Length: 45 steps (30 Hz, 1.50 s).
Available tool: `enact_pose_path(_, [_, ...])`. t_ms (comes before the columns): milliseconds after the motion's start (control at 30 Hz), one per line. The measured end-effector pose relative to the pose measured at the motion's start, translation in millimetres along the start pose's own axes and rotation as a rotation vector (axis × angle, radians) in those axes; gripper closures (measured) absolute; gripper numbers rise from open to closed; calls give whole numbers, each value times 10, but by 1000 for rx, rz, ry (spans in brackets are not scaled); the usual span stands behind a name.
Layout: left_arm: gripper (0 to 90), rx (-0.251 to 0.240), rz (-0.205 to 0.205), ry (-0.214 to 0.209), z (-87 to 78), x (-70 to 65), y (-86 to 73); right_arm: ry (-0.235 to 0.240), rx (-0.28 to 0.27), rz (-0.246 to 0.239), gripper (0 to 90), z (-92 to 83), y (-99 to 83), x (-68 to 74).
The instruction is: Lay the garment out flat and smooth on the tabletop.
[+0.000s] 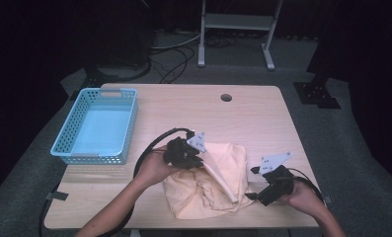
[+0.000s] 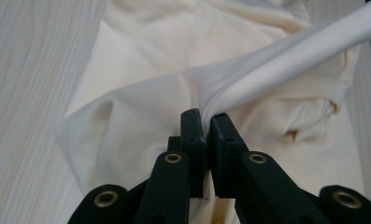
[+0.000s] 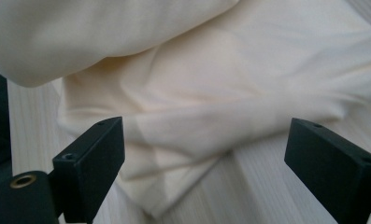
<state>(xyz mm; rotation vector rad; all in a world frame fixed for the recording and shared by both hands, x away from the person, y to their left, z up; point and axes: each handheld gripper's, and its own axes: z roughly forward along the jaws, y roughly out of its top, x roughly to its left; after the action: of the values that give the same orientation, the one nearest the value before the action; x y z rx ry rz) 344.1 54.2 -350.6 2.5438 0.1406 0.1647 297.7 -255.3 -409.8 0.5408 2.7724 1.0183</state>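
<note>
Left gripper pinches a fold of the cream cloth, right gripper waits with jaws apart.

The cream cloth [image 1: 208, 180] lies crumpled on the wooden table [image 1: 193, 106], to the right of the blue basket [image 1: 97, 126] and closer to the person's edge of the table. The left gripper [image 2: 206, 128] is over the cloth's upper left part; its two black jaws are pressed together on a ridge of the fabric, and a tight band of cloth runs from them across the pile. The right gripper [image 3: 204, 144] is just beside the cloth's right edge, with its jaws wide apart and nothing between the pads; the cloth's corner lies on the table in front of them. Each gripper is held by one hand of the person.
</note>
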Motion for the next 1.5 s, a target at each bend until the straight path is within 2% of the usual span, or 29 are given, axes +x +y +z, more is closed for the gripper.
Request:
enact_pose_path(233, [839, 30, -28, 22, -160, 18, -318, 34, 10, -32, 117, 216, 222, 43])
enact_pose_path(367, [838, 63, -45, 38, -221, 58, -491, 48, 22, -42, 117, 339, 310, 61])
enact_pose_path(533, [839, 162, -47, 71, -198, 117, -713, 58, 34, -49, 117, 437, 381, 58])
enact_pose_path(667, [839, 194, -50, 75, -167, 141, -810, 63, 46, -42, 117, 504, 402, 38])
enact_pose_path(933, [833, 219, -44, 92, -125, 199, -844, 75, 50, -32, 129, 520, 336, -54])
enact_pose_path(1067, [829, 227, -49, 108, -84, 260, -819, 53, 77, -49, 130, 467, 287, -109])
enact_pose_path(1267, [829, 259, -54, 158, 20, 401, -746, 29, 89, -53, 130, 358, 157, -234])
enact_pose_path(1400, [830, 278, -70, 179, 83, 549, -725, 18, 93, -44, 130, 304, 95, -312])
enact_pose_path(1500, [825, 275, -98, 188, 105, 661, -713, 13, 92, -41, 130, 281, 67, -355])
